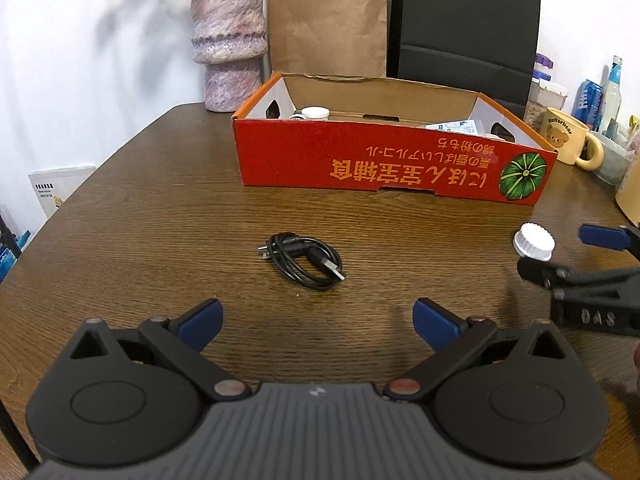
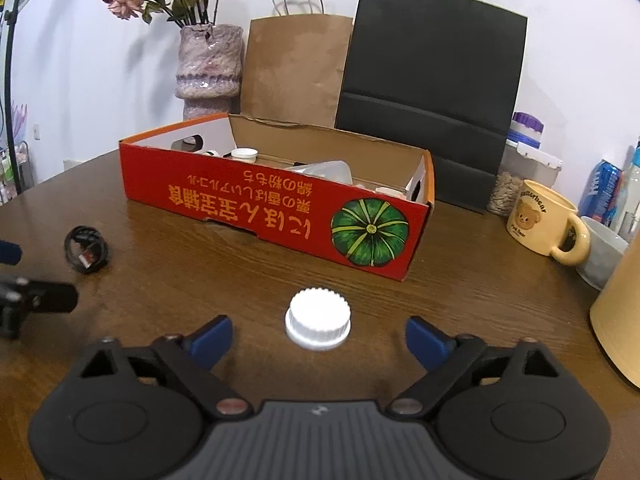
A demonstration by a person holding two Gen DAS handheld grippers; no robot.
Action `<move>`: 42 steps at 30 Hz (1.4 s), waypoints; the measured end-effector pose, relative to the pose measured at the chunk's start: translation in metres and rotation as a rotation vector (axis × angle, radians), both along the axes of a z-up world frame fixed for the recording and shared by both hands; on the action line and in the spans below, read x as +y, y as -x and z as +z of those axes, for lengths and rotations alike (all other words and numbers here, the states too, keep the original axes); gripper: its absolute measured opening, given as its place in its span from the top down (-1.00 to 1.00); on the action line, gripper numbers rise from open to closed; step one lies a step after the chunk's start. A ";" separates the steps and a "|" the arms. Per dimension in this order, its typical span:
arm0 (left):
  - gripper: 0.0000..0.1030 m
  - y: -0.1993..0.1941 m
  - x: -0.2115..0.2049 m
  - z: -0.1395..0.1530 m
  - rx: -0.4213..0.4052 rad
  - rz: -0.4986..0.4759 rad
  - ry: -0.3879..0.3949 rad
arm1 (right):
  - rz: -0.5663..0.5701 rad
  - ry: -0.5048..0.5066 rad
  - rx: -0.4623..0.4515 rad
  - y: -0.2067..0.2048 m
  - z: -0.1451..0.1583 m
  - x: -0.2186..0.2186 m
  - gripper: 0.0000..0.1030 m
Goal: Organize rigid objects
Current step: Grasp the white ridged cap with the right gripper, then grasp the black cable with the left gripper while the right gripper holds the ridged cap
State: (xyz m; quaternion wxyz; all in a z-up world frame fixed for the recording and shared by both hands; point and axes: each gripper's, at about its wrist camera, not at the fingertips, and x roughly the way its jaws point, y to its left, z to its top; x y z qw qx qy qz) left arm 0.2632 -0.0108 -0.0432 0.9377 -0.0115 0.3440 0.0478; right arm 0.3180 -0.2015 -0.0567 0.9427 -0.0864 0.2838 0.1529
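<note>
A white ribbed bottle cap [image 2: 318, 323] lies on the wooden table, just ahead of my right gripper [image 2: 319, 335], between its blue pads, which stand apart from it on both sides. The same cap [image 1: 534, 241] shows at the right edge of the left wrist view, with the right gripper [image 1: 560, 252] around it. A coiled black USB cable [image 1: 305, 260] lies a short way in front of my left gripper [image 1: 318, 322], which is open and holds nothing. The cable [image 2: 86, 254] also shows at the left of the right wrist view. Behind both stands a red cardboard box [image 1: 384, 164] holding several small items.
A purple vase [image 1: 228, 40] with dried flowers, a brown paper bag [image 1: 328, 20] and a black bag [image 2: 432, 92] stand behind the box [image 2: 276, 216]. At the right are a yellow bear mug [image 2: 540, 220], a grey bowl [image 2: 604, 256], bottles and a can.
</note>
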 end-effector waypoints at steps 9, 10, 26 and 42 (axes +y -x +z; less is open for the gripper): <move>-1.00 -0.004 0.001 -0.001 0.004 0.006 -0.004 | -0.011 -0.049 0.056 -0.020 -0.004 0.000 0.22; -1.00 -0.005 0.001 -0.001 0.003 0.006 -0.005 | -0.014 -0.060 0.056 -0.019 -0.004 -0.001 0.23; -1.00 -0.004 0.004 0.001 -0.008 0.002 -0.003 | -0.041 -0.085 -0.075 0.004 0.008 0.001 0.25; -1.00 -0.033 0.023 -0.007 0.031 0.061 0.008 | -0.014 -0.088 -0.112 0.019 0.012 0.019 0.25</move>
